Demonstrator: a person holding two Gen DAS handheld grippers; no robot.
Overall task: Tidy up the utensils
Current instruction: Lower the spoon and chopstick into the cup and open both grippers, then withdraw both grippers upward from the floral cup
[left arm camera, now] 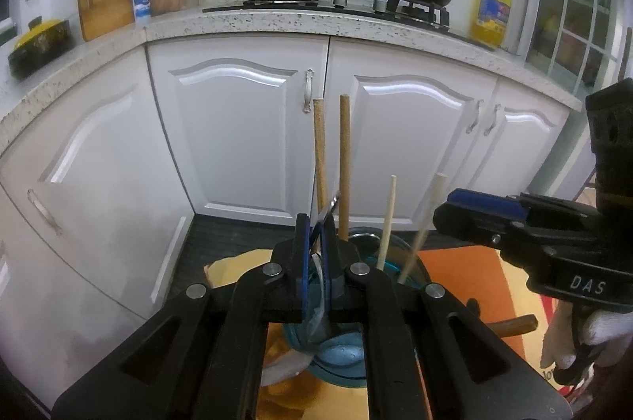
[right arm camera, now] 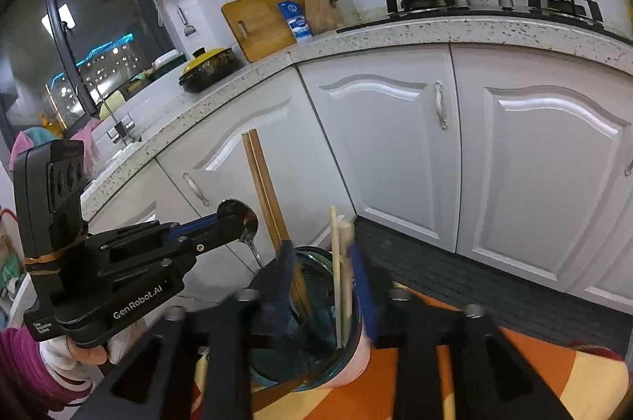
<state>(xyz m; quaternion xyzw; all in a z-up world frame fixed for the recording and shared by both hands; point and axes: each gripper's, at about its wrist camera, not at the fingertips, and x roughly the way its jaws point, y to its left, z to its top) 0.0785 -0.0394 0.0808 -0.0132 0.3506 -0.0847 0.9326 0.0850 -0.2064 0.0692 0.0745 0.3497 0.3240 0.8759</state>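
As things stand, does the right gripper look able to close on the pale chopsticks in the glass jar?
Probably yes. The right gripper is open, its blue pads either side of the pale chopsticks standing in the glass jar. The left gripper, holding a metal spoon, sits off to the side.

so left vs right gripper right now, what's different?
The left gripper has its jaws nearly together around a metal spoon; the right gripper has its jaws apart, straddling pale chopsticks. Left is sharp in its own view, right is motion-blurred. Both sit over the blue glass jar.
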